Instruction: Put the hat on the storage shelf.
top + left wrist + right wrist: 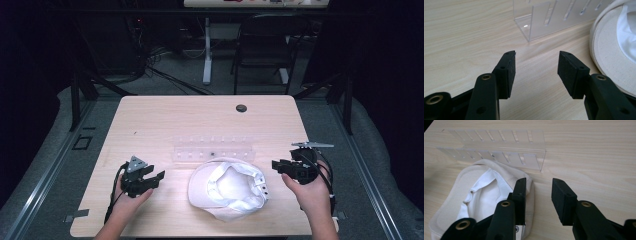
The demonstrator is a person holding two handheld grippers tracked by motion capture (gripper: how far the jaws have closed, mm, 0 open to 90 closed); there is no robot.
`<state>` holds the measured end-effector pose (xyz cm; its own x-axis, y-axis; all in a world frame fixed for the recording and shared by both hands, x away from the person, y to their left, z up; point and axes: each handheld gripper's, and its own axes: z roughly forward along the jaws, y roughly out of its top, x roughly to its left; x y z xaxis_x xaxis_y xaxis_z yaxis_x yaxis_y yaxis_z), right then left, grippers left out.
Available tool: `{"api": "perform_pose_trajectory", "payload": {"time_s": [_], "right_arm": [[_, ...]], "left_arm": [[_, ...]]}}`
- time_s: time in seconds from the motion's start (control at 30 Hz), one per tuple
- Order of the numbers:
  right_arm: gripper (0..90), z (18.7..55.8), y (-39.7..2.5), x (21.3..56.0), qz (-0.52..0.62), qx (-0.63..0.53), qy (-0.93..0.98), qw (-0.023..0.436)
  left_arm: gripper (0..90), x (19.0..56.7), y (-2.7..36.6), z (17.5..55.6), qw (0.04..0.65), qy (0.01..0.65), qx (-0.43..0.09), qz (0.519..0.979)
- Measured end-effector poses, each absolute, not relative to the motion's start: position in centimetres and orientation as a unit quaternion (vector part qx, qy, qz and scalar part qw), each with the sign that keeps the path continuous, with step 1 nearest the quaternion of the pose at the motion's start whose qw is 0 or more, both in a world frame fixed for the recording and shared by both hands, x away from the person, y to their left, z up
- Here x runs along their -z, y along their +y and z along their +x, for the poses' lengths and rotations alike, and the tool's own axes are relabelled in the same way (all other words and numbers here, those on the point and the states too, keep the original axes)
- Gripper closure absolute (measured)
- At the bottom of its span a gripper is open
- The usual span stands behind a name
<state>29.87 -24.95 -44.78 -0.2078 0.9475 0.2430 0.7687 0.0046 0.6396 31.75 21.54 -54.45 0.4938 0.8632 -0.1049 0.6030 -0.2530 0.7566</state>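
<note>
The left tool (151, 176) rests low over the desk (150, 120) with its jaws well apart and nothing between them; in the left gripper view only bare wood shows in the gap. The right tool (276, 165) is likewise spread wide and holds nothing. In the right gripper view one of its jaws stands in front of the edge of the cap (454, 195), but whether it touches the cloth I cannot tell.

The cap (227, 187) lies upside down near the front edge of the desk, between the two tools, its cream outer cloth forming the rim and its white lining facing up. A strap with dark snaps shows on the side toward the right tool. The brim points toward the left tool, so the cap's long axis runs roughly left to right across the desk.

Just behind it stands a clear plastic rack (214, 149) with a row of slots, its length also running left to right, parallel to the front edge.
</note>
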Motion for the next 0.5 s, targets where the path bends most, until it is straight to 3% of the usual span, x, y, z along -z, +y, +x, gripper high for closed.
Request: {"api": "perform_pose_trajectory", "payload": {"time_s": [0.27,0.5], "right_arm": [[66.4,29.8,-24.7,44.8,0.623,-0.324,0.703,0.112],[61.1,29.6,-23.7,43.6,0.608,-0.323,0.717,0.106]], "left_arm": [[52.0,54.4,21.5,31.7,0.386,0.477,-0.167,0.772],[51.9,54.4,21.0,31.5,0.392,0.472,-0.168,0.771]]}}
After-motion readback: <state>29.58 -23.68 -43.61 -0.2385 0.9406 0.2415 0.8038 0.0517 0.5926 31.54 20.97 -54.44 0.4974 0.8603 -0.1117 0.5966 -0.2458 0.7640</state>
